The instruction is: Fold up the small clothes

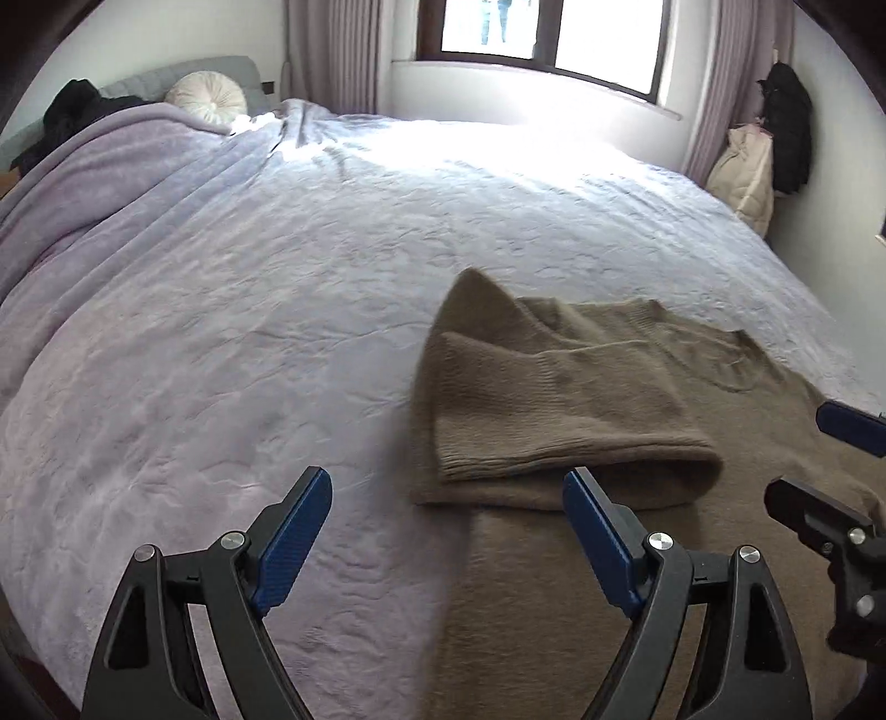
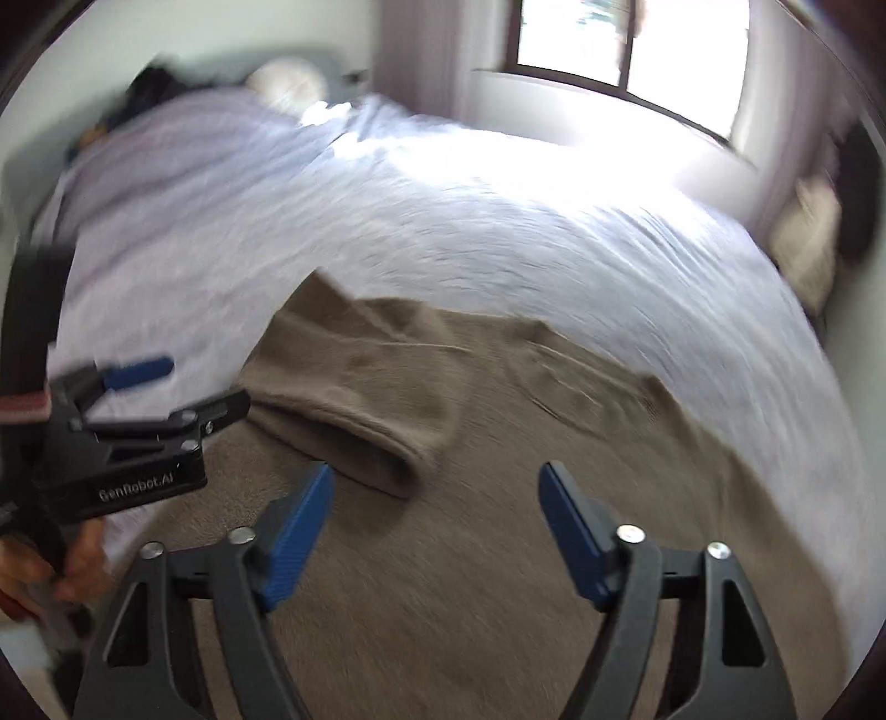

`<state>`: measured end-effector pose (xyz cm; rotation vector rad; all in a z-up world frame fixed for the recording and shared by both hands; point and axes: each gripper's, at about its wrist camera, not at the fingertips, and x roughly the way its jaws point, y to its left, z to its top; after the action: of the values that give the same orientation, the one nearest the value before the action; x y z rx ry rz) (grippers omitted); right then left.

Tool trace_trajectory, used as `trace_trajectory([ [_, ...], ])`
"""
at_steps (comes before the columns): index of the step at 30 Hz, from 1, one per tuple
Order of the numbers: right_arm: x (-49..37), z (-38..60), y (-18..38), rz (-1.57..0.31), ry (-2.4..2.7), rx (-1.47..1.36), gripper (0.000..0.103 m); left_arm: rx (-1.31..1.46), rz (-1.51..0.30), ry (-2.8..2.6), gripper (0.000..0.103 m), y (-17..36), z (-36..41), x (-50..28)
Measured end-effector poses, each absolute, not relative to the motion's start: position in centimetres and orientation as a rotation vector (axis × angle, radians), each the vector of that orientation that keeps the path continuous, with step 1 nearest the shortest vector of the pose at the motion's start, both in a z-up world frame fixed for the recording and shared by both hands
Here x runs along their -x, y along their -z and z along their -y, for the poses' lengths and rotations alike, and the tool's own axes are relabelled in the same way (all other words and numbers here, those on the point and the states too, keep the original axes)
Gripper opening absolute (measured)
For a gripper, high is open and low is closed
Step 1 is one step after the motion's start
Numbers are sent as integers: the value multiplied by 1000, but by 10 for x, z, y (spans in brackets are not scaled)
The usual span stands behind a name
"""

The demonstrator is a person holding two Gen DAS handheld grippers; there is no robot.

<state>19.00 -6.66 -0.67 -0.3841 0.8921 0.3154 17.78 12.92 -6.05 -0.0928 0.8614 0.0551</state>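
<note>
From my left claw (image 1: pixel 448 531), blue ribbed pads spread apart and empty, I see the brown knitted sweater (image 1: pixel 559 399) lying on the bed (image 1: pixel 249 288), a sleeve folded across it, its cuff ribbed. From my right claw (image 2: pixel 437 526), also apart and empty, the soft sweater (image 2: pixel 443 421) lies blurred beneath; the quilt (image 2: pixel 498 221) looks crinkled.

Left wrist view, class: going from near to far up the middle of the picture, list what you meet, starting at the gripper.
left gripper → folded sleeve of the brown sweater → lilac bedspread → window
</note>
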Motion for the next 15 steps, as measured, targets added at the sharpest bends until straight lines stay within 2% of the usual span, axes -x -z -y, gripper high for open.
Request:
trace_trajectory([
  [5, -213, 7, 49, -842, -269, 674, 74, 123, -958, -64, 86, 98, -142, -181],
  [8, -232, -2, 72, -897, -258, 726, 72, 133, -997, -60, 86, 112, -141, -185],
  [9, -237, -3, 78, -920, -263, 726, 67, 132, -996, -62, 86, 113, -140, -185],
  [10, -240, -2, 82, -937, -268, 724, 47, 124, -988, -63, 86, 113, -138, -186],
  [12, -249, 4, 86, -963, -270, 671, 16, 113, -986, -69, 86, 114, -135, -186],
  [15, -255, 39, 56, -888, -210, 407, 11, 107, -986, -71, 86, 115, -135, -186],
])
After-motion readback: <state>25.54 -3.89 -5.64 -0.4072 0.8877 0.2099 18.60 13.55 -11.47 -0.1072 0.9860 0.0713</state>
